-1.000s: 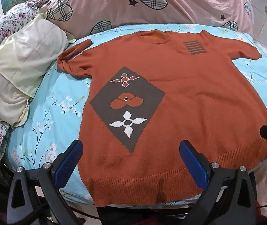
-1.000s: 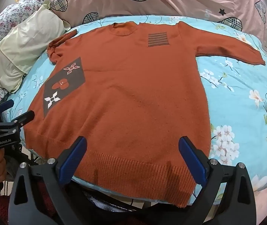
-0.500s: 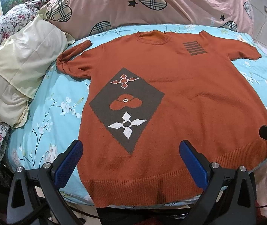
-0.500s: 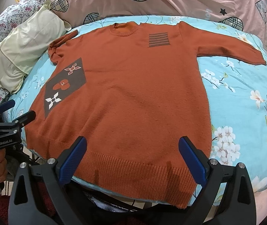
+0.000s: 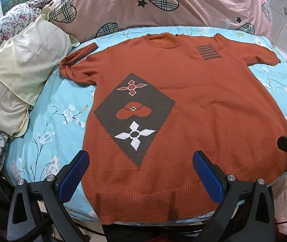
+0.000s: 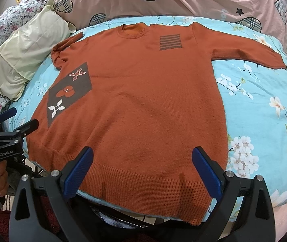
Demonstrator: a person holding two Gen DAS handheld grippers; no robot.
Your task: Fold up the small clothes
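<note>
My left tongs hang wide open over the hem of the sweater, holding nothing. My right tongs gape the same way above the hem's other side. The sweater lies flat, front up, on the flowered sheet, one sleeve bunched beside the cream pillow.

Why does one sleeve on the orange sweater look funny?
The orange sweater lies mostly flat on the blue flowered sheet, but its left sleeve is twisted and folded back on itself beside the cream pillow. The right sleeve lies straight. Both sets of tongs, left tongs and right tongs, are open.
</note>
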